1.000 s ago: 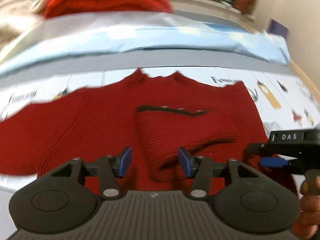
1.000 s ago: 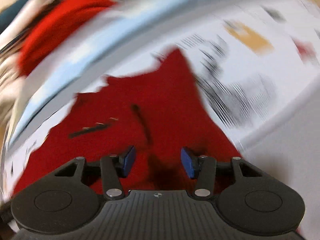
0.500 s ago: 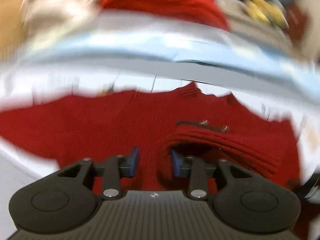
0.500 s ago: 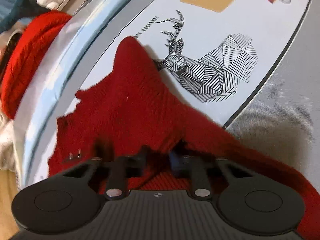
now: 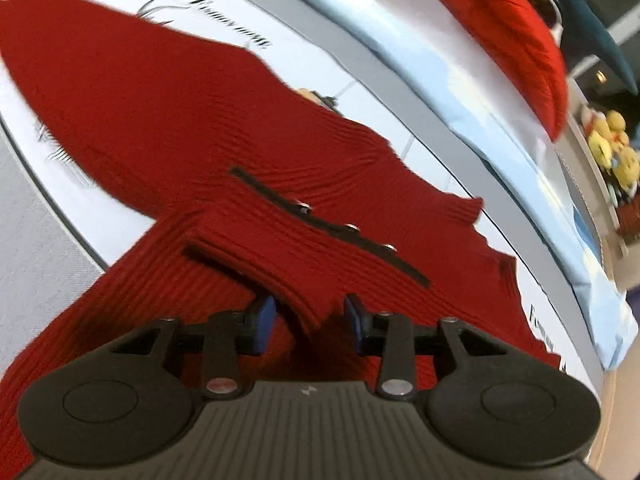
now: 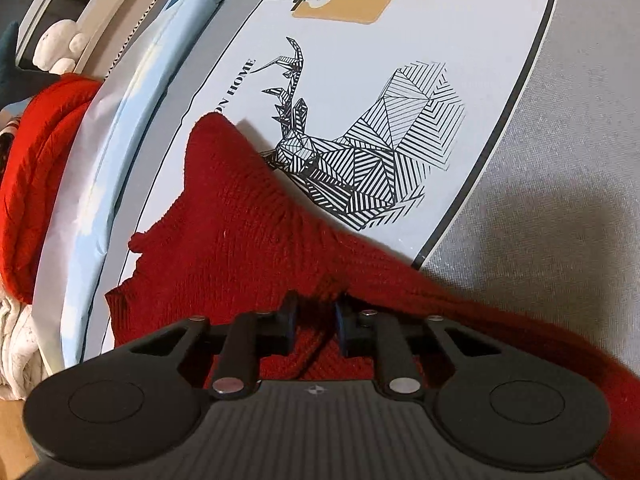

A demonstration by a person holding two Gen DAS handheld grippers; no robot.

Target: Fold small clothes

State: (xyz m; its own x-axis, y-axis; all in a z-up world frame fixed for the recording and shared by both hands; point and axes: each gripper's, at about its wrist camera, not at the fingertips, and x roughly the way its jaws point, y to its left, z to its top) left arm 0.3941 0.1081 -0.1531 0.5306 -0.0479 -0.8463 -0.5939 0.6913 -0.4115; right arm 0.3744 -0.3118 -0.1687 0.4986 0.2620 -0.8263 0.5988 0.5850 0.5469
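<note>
Red knit sweater (image 5: 208, 128) flat on printed sheet (image 6: 400, 60). Left gripper (image 5: 310, 322), 6 o'clock, closing around folded sleeve edge, pads not yet pressing. Right gripper (image 6: 314, 324) clamps hem fold at 6 o'clock, presumably for lifting.

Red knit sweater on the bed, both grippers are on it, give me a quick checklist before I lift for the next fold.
1. right gripper has cloth: ok, its pads are pinched on a ridge of the red knit sweater.
2. left gripper has cloth: not ok yet, the jaws are closing with the folded edge between them, and a gap still shows beside the pads.
3. Sleeve already folded in: ok, a ribbed cuff lies across the body.
4. Black button strip clear of the pads: ok.
5. Sweater lying flat on the printed bedsheet: ok where it shows.
6. Grip holds every layer: cannot tell.
</note>
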